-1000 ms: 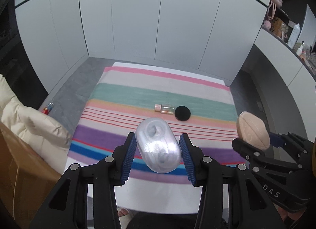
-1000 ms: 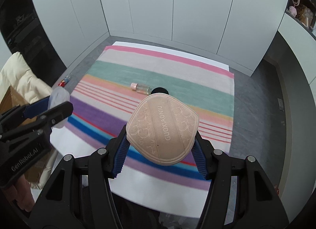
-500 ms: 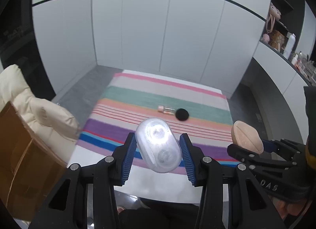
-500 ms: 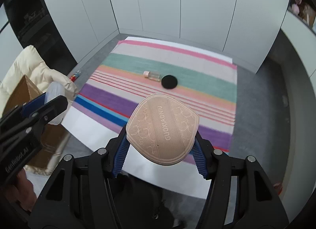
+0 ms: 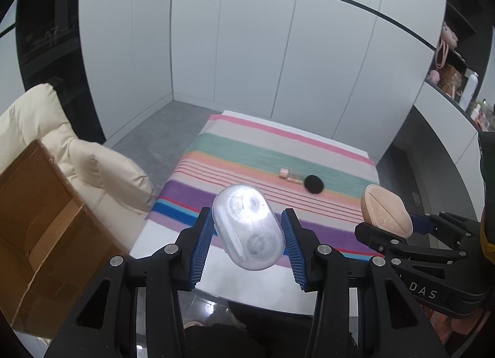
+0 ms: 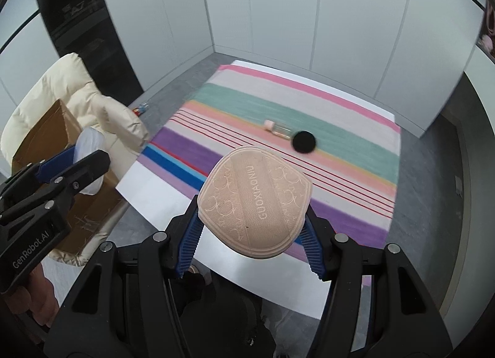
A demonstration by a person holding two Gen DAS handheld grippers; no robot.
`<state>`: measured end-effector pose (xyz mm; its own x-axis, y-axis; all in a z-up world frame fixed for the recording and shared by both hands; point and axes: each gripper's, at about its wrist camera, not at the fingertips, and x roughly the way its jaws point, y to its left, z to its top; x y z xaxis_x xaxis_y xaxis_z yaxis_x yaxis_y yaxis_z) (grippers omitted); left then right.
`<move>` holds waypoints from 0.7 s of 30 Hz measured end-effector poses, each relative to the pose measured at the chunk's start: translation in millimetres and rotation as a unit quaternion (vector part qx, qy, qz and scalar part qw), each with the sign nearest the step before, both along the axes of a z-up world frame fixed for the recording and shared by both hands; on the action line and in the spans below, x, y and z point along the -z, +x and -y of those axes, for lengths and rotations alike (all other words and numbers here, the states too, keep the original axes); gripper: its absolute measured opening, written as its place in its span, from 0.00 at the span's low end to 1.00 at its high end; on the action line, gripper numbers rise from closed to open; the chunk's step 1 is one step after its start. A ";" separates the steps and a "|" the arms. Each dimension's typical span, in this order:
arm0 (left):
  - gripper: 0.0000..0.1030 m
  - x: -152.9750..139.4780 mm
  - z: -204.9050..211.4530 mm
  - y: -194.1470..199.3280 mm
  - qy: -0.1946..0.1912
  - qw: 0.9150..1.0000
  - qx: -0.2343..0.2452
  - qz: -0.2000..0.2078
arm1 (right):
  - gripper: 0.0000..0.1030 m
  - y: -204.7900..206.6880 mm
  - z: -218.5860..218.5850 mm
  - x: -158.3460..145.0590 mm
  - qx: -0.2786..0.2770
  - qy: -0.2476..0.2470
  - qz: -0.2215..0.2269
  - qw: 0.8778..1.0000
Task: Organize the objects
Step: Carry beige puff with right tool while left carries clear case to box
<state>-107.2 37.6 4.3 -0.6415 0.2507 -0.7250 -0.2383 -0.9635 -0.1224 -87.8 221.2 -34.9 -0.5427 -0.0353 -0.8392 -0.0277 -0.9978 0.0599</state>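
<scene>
My left gripper [image 5: 247, 231] is shut on a clear oval plastic case [image 5: 249, 228], held high above the near edge of the striped cloth [image 5: 247, 154]. My right gripper [image 6: 252, 219] is shut on a beige embossed pouch [image 6: 253, 203]; the pouch also shows in the left wrist view [image 5: 385, 211]. A small glass bottle with a pink cap [image 5: 290, 175] and a black round disc [image 5: 313, 184] lie side by side on the cloth; both also show in the right wrist view, the bottle [image 6: 278, 127] and the disc [image 6: 304, 141].
An open cardboard box [image 5: 40, 222] stands at the left beside a cream padded jacket [image 5: 92, 157]. A small red-capped item [image 6: 140, 108] lies on the grey floor. White cabinet walls surround the cloth. Shelves with items [image 5: 454, 79] are at the right.
Both grippers have pulled back and up from the cloth and drifted left with their objects held. The box and jacket have come further into view.
</scene>
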 end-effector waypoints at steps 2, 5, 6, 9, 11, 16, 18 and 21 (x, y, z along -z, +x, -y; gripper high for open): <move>0.45 3.1 8.2 -2.6 0.001 1.000 -0.008 0.003 | 0.59 -6.6 8.9 1.9 -0.007 0.005 0.001 1.000; 0.45 6.4 22.0 -5.4 0.002 1.000 -0.020 0.006 | 0.59 -14.1 19.7 2.1 -0.019 0.003 -0.002 1.000; 0.45 6.8 26.8 -6.0 0.003 1.000 -0.025 0.007 | 0.59 -16.1 23.8 2.3 -0.023 0.004 -0.003 1.000; 0.45 8.8 42.9 -8.5 0.004 0.999 -0.039 0.008 | 0.59 -23.2 39.5 1.9 -0.036 0.010 -0.007 0.999; 0.45 9.2 52.0 -9.2 0.006 0.999 -0.045 0.007 | 0.59 -27.4 48.0 1.9 -0.042 0.014 -0.007 0.999; 0.45 8.7 76.9 -9.2 0.008 0.998 -0.065 0.006 | 0.59 -39.2 76.1 0.0 -0.065 0.014 -0.012 0.998; 0.45 8.7 88.1 -8.8 0.010 0.997 -0.076 0.006 | 0.59 -43.1 87.8 -1.3 -0.075 0.014 -0.016 0.997; 0.45 8.2 103.4 -7.7 0.011 0.996 -0.090 0.005 | 0.59 -47.3 104.1 -3.1 -0.091 0.012 -0.022 0.996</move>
<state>-114.9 -65.8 -3.9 -0.6698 0.1477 -0.7277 -0.0607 -0.9876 -0.1446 -135.1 117.2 -31.8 -0.5662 -0.1167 -0.8160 0.1560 -0.9872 0.0329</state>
